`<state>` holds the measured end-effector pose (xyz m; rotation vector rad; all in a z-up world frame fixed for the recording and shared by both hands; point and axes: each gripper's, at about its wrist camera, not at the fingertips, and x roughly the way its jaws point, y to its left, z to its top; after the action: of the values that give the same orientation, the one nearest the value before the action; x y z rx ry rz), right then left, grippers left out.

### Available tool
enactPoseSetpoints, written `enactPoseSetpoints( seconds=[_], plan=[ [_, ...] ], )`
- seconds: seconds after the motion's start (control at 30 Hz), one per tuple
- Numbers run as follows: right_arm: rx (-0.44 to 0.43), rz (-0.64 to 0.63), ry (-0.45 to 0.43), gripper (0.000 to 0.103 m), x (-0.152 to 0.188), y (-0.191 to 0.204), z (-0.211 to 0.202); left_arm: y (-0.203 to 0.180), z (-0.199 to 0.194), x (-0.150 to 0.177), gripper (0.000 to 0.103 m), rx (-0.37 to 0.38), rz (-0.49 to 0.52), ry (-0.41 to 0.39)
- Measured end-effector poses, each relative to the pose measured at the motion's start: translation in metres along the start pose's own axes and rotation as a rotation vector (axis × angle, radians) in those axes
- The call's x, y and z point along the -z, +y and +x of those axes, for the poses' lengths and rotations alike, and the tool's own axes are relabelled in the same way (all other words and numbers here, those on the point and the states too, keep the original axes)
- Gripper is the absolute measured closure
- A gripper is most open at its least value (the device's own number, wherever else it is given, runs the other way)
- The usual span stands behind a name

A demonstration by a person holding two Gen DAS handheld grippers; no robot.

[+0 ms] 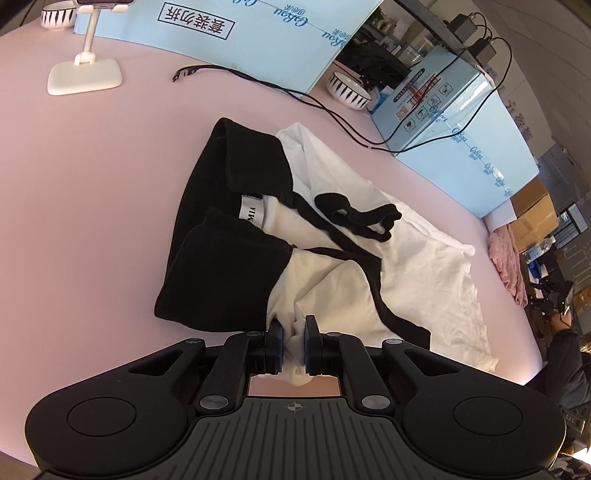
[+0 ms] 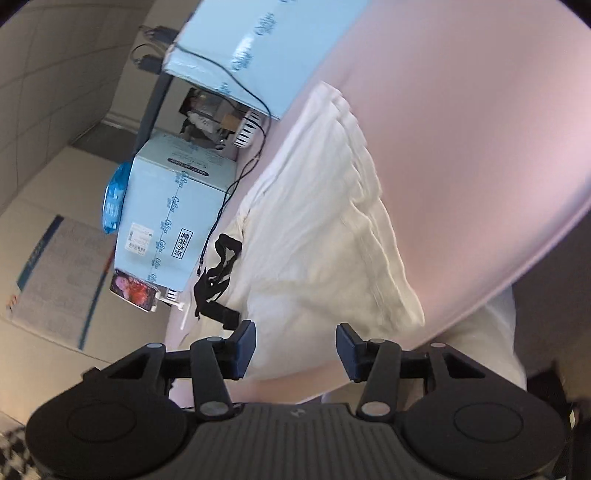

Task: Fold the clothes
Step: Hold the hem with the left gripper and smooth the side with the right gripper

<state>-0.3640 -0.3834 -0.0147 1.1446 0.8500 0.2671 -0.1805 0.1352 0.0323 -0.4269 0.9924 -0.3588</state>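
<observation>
**Desk:** What do you have on the left camera?

**Me:** My left gripper point(image 1: 294, 345) is pinched nearly closed on a fold of the cream garment point(image 1: 332, 291), with cloth bunched between the pads. The garment lies crumpled on the pink table point(image 1: 92, 184). It has black sleeves point(image 1: 229, 251) off to the left, black trim, and a white label point(image 1: 252, 211) at the collar. Behind it I see a phone stand point(image 1: 85, 70), a black cable point(image 1: 295, 96), two striped bowls, one far left point(image 1: 57, 16) and one between the boxes point(image 1: 349, 90), and pale blue boxes point(image 1: 454, 125). A pink cloth point(image 1: 508, 258) sits at the table's far right edge.

**Desk:** And the right?

**Me:** That view is tilted and somewhat blurred. My right gripper point(image 2: 295, 349) stands about half open and the pads press on nothing. The garment's cream body point(image 2: 325, 229) spreads just ahead of the fingers, up across the table point(image 2: 461, 110).

**Desk:** Anything only the right shows?

**Me:** A lit phone point(image 2: 133, 290) on the stand and a blue packet point(image 2: 114, 199) beside one box point(image 2: 173, 206). The black sleeves barely show there, only a strip of black trim point(image 2: 218, 273). The label and pink cloth appear only on the left.
</observation>
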Motion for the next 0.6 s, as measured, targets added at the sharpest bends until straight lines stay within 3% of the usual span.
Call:
enactPoseSetpoints(
  seconds=[0.1, 0.2, 0.3, 0.5, 0.6],
  plan=[
    [0.065, 0.078, -0.053, 0.047, 0.013, -0.019, -0.002, 0.0, 0.001, -0.001, 0.094, 0.009, 0.01, 0.008],
    [0.047, 0.161, -0.14, 0.047, 0.015, -0.034, -0.001, 0.0, 0.002, -0.002, 0.093, 0.022, 0.016, 0.008],
    [0.023, 0.172, -0.173, 0.049, 0.012, -0.037, 0.006, 0.003, 0.003, 0.0, 0.093, 0.034, 0.01, 0.009],
    [0.176, 0.045, -0.202, 0.088, 0.017, -0.018, 0.008, 0.008, 0.002, 0.005, 0.093, 0.05, 0.003, -0.003],
    [0.188, 0.027, -0.213, 0.092, 0.018, -0.017, 0.006, 0.006, 0.003, 0.005, 0.093, 0.046, 0.014, -0.003]
  ],
)
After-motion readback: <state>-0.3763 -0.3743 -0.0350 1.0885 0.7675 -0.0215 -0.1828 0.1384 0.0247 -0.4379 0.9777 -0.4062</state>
